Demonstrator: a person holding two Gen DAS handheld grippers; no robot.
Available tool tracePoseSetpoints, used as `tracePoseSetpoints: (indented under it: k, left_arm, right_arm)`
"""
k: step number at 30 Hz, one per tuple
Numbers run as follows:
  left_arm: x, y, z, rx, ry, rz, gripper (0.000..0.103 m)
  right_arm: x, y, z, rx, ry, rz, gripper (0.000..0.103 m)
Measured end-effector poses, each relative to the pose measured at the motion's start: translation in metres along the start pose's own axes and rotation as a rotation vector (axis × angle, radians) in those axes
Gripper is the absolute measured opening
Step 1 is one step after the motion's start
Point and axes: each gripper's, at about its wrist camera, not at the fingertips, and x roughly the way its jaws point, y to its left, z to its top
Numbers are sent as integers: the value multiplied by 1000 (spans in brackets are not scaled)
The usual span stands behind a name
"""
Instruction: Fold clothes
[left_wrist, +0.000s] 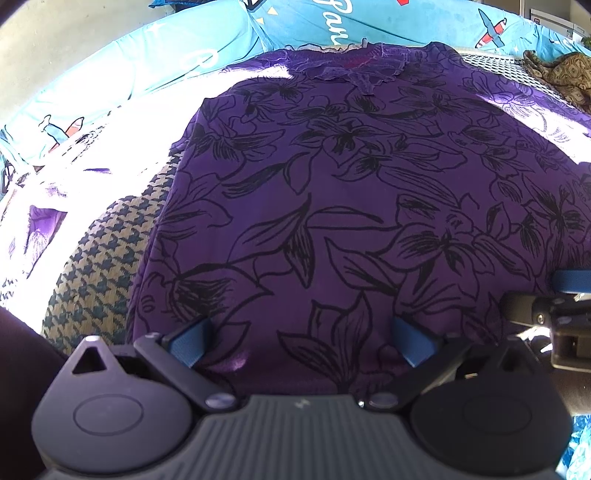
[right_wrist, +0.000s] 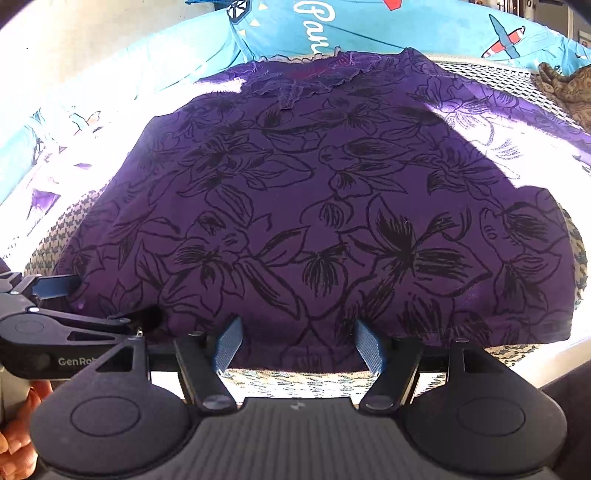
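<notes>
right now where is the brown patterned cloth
In both wrist views the brown patterned cloth lies bunched at the far right, beyond the purple flowered top, beside the blue bedding.

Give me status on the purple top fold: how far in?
Done: the purple floral top lies spread flat on the houndstooth cover, neckline away from the grippers. In hand: left gripper and right gripper sit open at the near hem, neither gripping cloth. Left: every fold; none is visible yet.
</notes>
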Motion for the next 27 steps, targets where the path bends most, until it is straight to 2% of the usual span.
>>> tracePoseSetpoints:
  k: [3, 8, 14, 20, 27]
  left_arm:
    - [0, -1, 0, 6, 1, 6, 103]
    - [0, -3, -2, 9, -8, 14, 103]
    - [1, -7, 0, -13, 18, 37, 103]
    - [-1, -8, 2, -50, 40, 57, 103]
    - [-4, -10, 9, -83, 9, 43, 103]
  right_arm:
    - [-1, -1, 2, 15, -8, -1, 67]
    - [7, -6, 5, 51, 44, -38, 67]
    - [11, -5, 5, 60, 59, -37, 75]
    - [11, -4, 4, 78, 55, -44, 75]
    - [5, -7, 11, 83, 6, -54, 75]
